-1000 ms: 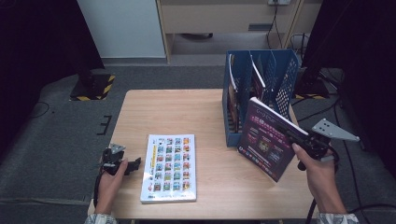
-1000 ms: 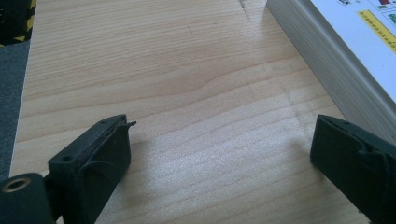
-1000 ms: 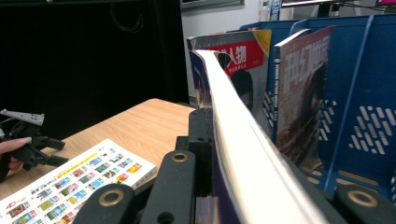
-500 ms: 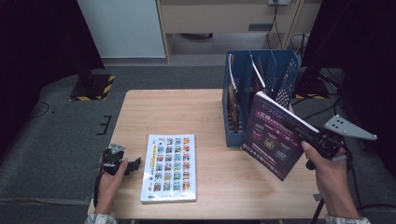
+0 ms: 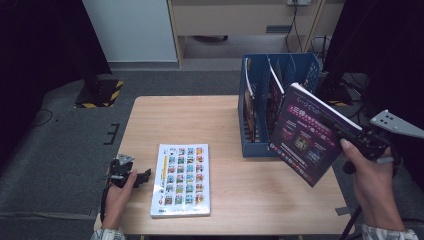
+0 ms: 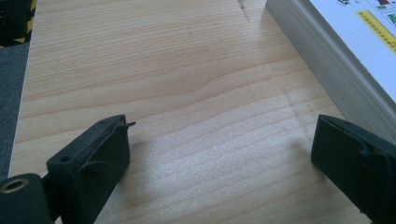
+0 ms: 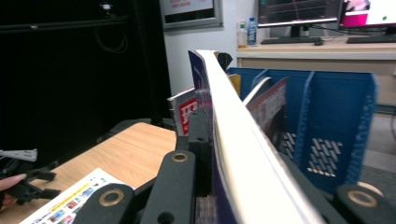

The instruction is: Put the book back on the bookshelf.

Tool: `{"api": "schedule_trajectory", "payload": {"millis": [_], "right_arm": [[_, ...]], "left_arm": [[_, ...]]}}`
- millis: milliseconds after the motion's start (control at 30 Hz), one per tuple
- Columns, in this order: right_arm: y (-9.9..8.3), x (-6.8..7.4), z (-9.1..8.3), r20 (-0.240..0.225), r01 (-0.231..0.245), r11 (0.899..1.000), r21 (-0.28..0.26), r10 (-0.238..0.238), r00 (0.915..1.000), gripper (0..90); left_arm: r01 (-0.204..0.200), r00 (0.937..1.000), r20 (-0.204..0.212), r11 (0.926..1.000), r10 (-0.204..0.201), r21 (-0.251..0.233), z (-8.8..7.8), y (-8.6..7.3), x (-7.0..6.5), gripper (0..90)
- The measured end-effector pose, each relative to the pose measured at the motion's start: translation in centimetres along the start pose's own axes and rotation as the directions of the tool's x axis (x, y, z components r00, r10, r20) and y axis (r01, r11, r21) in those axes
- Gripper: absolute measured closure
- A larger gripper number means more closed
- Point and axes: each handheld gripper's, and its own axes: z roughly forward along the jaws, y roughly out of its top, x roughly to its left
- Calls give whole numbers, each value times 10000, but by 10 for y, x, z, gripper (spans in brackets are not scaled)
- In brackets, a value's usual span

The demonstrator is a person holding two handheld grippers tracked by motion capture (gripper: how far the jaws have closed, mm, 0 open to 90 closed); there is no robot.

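Gripping the purple book by its edge, the right gripper tilts it upright toward the blue file rack; the left gripper rests open, empty.

The right hand comes in from the bottom right corner of the high view, forearm angled up and slightly inward, fingers wrapped round the handle of the right gripper, held up clear of the surface. Its jaws point toward the left and are clamped tight, something thin pinched between them; its grey three-cornered plate sticks out to the right. The left hand lies low at the bottom left, wrist straight, holding the left gripper level and pointing right. Its jaws stand wide apart with nothing between them.
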Motion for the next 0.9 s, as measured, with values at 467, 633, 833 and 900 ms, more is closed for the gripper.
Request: {"api": "schedule_trajectory", "payload": {"millis": [467,633,833,900], "right_arm": [[22,-11,14,1567,288,9996,34,-290,9872,827],[24,-15,28,2157,228,9997,123,-249,9761,827],[28,-20,49,2749,372,9987,343,-452,9604,827],[29,-21,55,2867,382,9986,364,-471,9569,826]], "left_arm": [[5,10000,-17,10000,-5,-39,1,0,-1,32],[1,10000,-20,10000,-1,-39,1,0,-1,32],[-5,10000,-14,10000,5,-38,1,0,-1,32],[-11,10000,-9,10000,11,-39,1,0,-1,31]]}}
